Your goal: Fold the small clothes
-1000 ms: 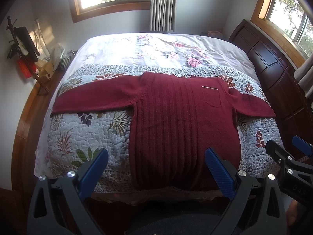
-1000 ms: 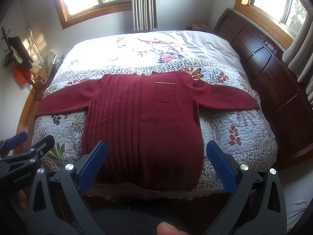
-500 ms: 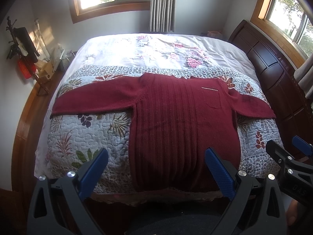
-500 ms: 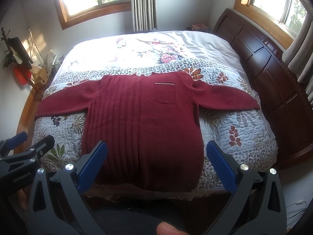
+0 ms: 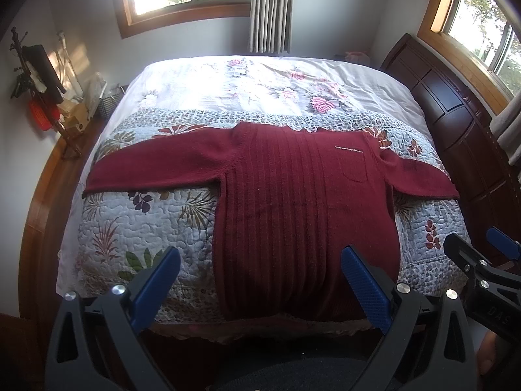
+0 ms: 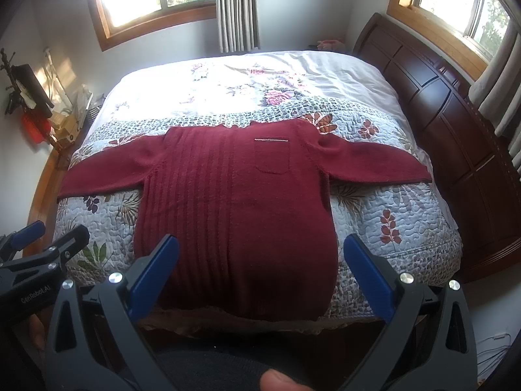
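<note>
Nothing has visibly changed over the last second: the dark red ribbed knit sweater [image 5: 302, 208] lies in the same place, spread flat and face up across the near half of the bed with the grey-blue leaf-patterned quilt [image 5: 136, 224], filling the centre of both views. Its two sleeves stretch straight out toward the left and right edges of the frame, its hem hangs at the bed's near edge in the lower centre, and a small chest pocket [image 6: 272, 156] with a thin pale stripe along its top sits right of the middle. No part of it is folded yet, so the task appears to be at its very start, with both tools poised and no grasp chosen. The left gripper [image 5: 260, 280], black with blue-padded fingers [image 5: 156, 290], fills the bottom of its own view, spread wide and holding nothing, hovering short of the hem. The right gripper [image 6: 262, 268] does the same in its view, fingers equally spread and empty. Each tool shows at the other camera's lower edge. Readable writing: "GenRobot.AI" in grey on the left gripper's body at lower left of the right view, and "DAS" embossed on the right gripper's body at lower right of the left view. The pocket stripe is too small to read.
</note>
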Demonstrator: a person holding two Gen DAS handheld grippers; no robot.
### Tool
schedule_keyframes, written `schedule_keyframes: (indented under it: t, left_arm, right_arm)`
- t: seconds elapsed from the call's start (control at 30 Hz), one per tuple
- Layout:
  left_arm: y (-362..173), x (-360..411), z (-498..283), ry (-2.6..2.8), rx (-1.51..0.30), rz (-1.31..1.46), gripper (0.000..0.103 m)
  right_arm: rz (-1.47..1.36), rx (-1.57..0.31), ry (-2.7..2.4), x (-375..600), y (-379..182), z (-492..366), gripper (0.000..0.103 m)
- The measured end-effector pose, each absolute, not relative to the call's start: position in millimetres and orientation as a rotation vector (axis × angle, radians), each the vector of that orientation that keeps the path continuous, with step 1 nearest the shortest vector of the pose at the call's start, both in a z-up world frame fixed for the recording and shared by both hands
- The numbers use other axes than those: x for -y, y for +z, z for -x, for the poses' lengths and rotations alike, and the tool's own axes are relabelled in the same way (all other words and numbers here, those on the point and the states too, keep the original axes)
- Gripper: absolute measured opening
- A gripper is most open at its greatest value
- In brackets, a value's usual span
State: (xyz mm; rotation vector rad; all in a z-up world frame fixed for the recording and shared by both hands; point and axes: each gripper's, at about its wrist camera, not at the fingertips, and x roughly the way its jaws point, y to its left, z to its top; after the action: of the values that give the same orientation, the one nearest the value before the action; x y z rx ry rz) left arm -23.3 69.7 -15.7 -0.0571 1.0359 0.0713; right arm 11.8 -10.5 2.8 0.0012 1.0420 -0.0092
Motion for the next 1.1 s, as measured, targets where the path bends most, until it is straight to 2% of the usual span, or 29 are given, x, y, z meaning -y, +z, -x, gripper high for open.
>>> schedule_keyframes:
  t: [0.5, 0.6, 0.7, 0.83, 0.97, 1.03, 1.07, 1.1]
  left_arm:
    - [-16.4, -59.5, 11.9, 0.058, -1.007, 0.040, 0.099]
    - [-17.8, -56.8, 13.1, 0.028, -0.883, 0.002, 0.099]
    - [-28.5, -63.4, 3.1, -0.071, -0.876, 0.080, 0.099]
    - [-33.5, -75.5, -3.4, -0.132, -0.820, 0.180, 0.099]
    - [-38.8, -84.4, -13.8, -0.214, -0.862, 0.329, 0.099]
    - [-46.7, -84.4, -22.4, -0.248, -0.896, 0.396, 0.099]
    - [-50.5, -81.9, -25.5, -0.241, -0.907, 0.398, 0.099]
    - [-53.4, -78.0, -28.4, -0.234, -0.916, 0.387, 0.099]
  right_arm:
    - [0.019, -1.018, -0.006, 16.5, 2.6, -18.7, 0.100]
    - [0.036, -0.854, 0.036, 21.4, 8.3, -15.1, 0.100]
    - [0.040, -0.723, 0.149, 39.2, 4.3, -17.8, 0.100]
    - [-0.030, -0.772, 0.017, 98.4, -18.8, -51.8, 0.100]
    - [-0.288, -0.829, -0.082, 198.0, -53.5, -82.4, 0.100]
    - [-0.466, -0.856, -0.100, 253.4, -78.2, -93.8, 0.097]
    - [-0.547, -0.871, -0.119, 279.0, -92.9, -97.8, 0.086]
    - [-0.623, -0.879, -0.132, 304.6, -105.8, -102.0, 0.070]
